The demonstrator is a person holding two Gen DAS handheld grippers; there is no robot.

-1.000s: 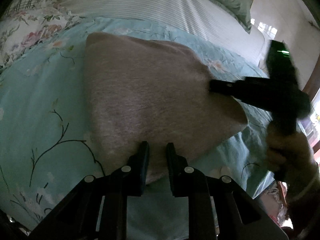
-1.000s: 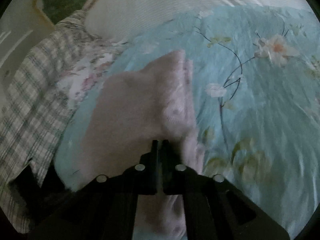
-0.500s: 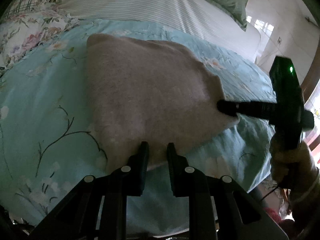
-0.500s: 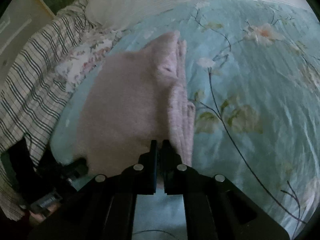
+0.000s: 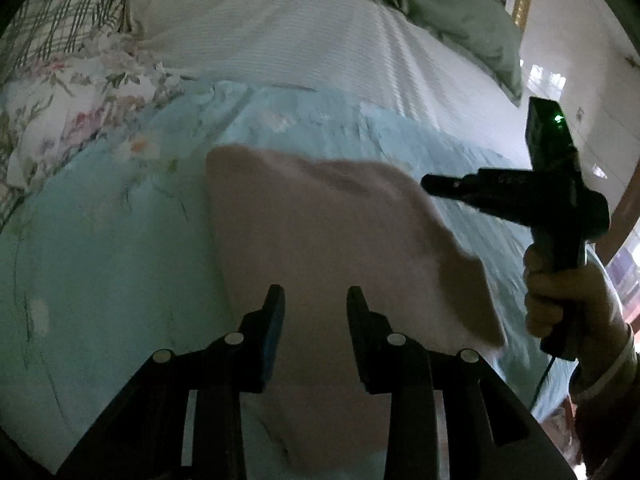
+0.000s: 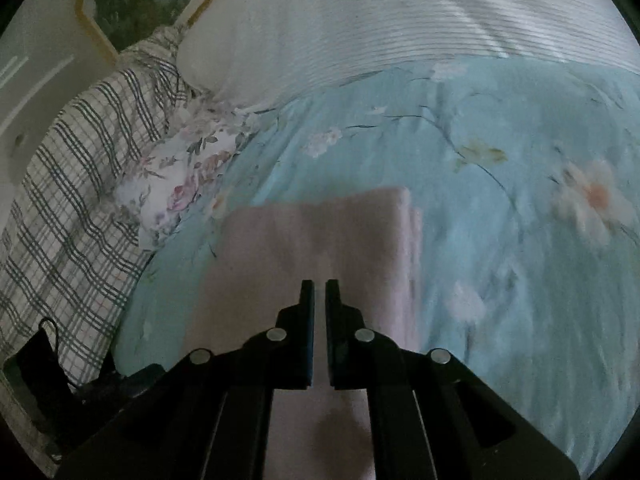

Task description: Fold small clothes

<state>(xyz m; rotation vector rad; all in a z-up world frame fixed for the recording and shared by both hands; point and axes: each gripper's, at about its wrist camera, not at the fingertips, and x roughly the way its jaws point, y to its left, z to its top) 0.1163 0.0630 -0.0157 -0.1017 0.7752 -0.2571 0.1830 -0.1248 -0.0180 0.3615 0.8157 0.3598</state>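
A folded pale pink garment (image 5: 320, 236) lies flat on the light blue floral bedspread (image 5: 100, 248); it also shows in the right wrist view (image 6: 312, 240). My left gripper (image 5: 316, 300) is open above the garment's near edge and holds nothing. My right gripper (image 6: 319, 292) hovers over the garment's near right side, its fingers nearly together with a thin gap and nothing between them. In the left wrist view the right gripper (image 5: 430, 182) shows from the side above the garment's right edge, held by a hand.
A white striped pillow (image 5: 300, 32) and a green pillow (image 5: 460, 12) lie at the back. A floral cloth (image 6: 188, 168) and a plaid cloth (image 6: 68, 184) lie to the left. The bed's edge drops off at the right (image 5: 568, 380).
Both grippers let go of the garment and lifted back from it. The left fingers opened wider. The right gripper rose off the garment's right edge, which now lies flat.
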